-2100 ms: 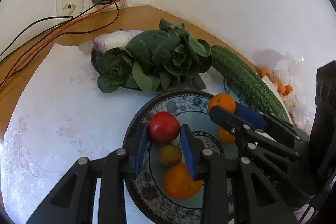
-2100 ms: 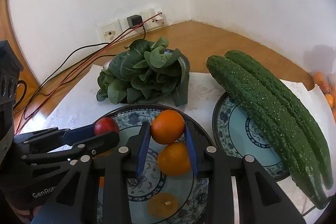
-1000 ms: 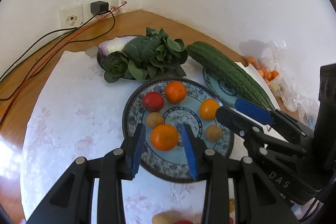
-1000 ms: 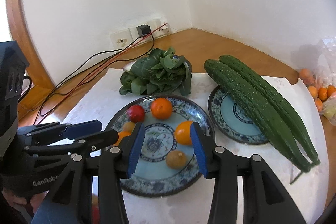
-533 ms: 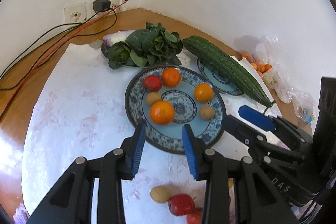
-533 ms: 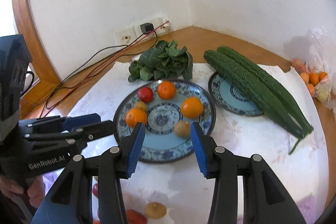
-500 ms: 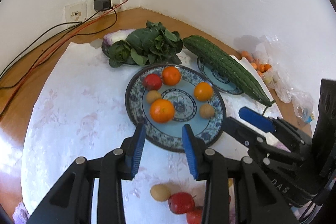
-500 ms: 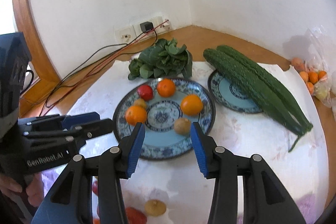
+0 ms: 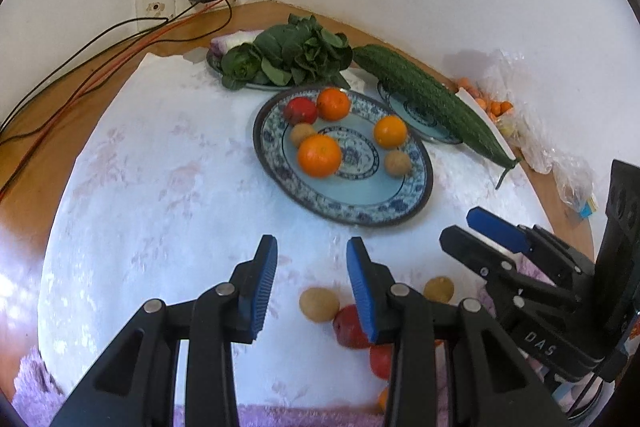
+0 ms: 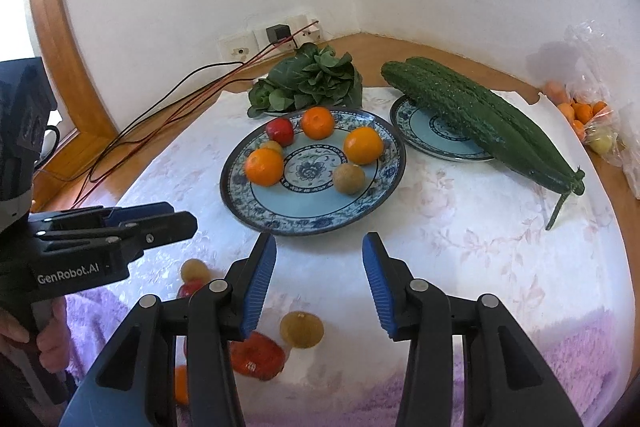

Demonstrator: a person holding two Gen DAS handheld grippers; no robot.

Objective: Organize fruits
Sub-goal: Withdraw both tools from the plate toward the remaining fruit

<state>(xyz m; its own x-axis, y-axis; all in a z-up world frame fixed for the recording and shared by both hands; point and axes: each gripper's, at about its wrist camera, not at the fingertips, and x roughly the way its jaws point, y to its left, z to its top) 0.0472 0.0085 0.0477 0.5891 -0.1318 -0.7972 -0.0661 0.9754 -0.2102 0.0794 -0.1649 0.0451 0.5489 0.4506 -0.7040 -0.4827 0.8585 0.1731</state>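
The loose fruits lay on the bench close under both grippers: in the left wrist view a tan round fruit sat just below and between the left gripper fingertips, touching a red fruit that was partly hidden behind that gripper's right finger, with another tan fruit a little further to its right. From the right wrist view a tan fruit and a blurred red fruit lay below the right gripper, toward its left finger. Ahead of both grippers, beyond their fingertips, stood the large patterned plate, which already held three oranges, a red fruit and two tan ones. Both grippers stood with jaws well apart and gripped nothing. The step in hand appeared to be fetching the next loose pieces; the next move would likely call for lowering each gripper toward its nearest fruit, centring it between the fingers and closing gently, since round fruits touching one another could roll.
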